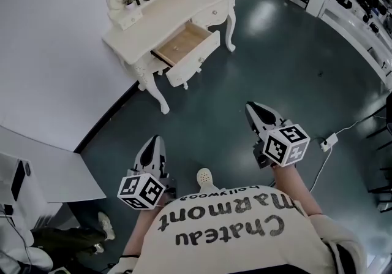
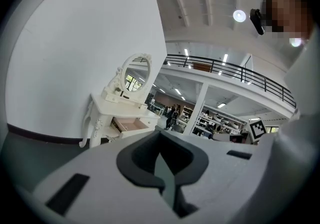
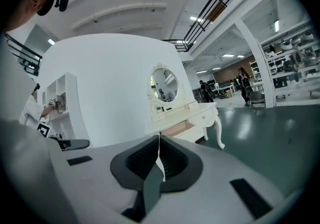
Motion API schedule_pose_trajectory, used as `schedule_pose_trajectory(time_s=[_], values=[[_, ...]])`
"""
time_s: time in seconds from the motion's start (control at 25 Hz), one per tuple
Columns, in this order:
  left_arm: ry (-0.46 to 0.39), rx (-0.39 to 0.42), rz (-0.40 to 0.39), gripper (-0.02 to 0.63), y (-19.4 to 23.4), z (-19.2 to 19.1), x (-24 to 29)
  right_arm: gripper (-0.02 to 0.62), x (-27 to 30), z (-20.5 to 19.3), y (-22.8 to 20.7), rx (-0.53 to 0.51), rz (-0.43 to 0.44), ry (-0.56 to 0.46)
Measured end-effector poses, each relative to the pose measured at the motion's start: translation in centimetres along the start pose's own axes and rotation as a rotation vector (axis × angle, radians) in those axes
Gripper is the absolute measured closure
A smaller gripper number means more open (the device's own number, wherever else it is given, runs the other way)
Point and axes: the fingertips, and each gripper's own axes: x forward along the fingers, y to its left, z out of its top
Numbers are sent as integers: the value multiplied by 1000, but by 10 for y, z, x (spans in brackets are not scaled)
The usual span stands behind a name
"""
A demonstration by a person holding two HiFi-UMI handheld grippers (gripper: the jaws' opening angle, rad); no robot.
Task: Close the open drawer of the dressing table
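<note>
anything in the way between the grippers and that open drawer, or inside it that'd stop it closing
Nothing visible. Only bare floor lies between the left gripper, the right gripper and the open drawer of the dressing table, and the drawer's inside looks empty, so far as the head view shows.

A white plug (image 1: 329, 141) lies on the dark floor (image 1: 294, 70), far from the white wall (image 1: 49, 52)
</note>
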Motion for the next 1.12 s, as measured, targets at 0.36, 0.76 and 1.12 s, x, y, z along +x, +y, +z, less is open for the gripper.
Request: schedule_pose_trajectory(time_s=[0.36,0.76,1.12], values=[[-20,14,-19,598,54,48,49,568,81,22,10,-11,7,21],[21,-40,14,598,110,49,71,568,145,-2,20,-20,12,118],[13,-80,99,598,148,49,86,568,200,-9,7,-6,38,182]])
